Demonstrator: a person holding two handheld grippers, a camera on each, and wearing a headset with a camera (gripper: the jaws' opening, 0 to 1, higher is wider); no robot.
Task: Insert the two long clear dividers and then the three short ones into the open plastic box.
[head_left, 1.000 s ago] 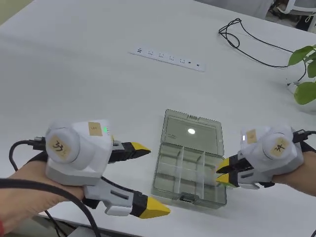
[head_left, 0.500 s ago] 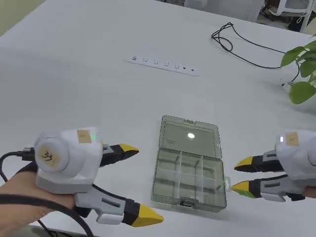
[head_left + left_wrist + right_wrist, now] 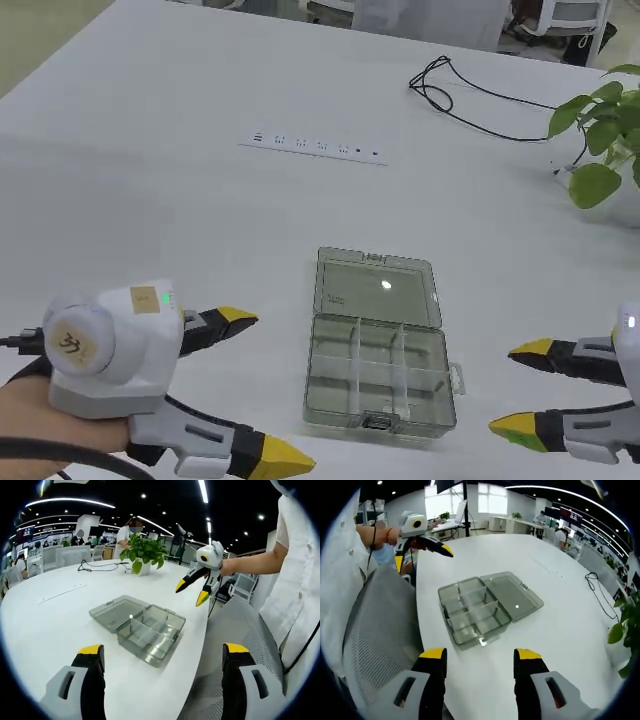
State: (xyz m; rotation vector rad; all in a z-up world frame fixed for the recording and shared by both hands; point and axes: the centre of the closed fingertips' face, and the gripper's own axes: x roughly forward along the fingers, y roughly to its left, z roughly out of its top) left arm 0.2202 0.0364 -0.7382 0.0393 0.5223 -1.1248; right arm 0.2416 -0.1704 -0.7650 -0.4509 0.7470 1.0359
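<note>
The clear grey plastic box (image 3: pixel 377 372) lies lid-open at lower centre, clear dividers (image 3: pixel 354 355) standing inside. The left yellow-tipped gripper (image 3: pixel 260 388), lower left, and the right yellow-tipped gripper (image 3: pixel 522 390), lower right, gape wide, holding nothing.

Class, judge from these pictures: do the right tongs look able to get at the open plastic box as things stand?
Probably yes. The right tongs hover open and empty beside the box, with just bare table between them and nothing in the way.
</note>
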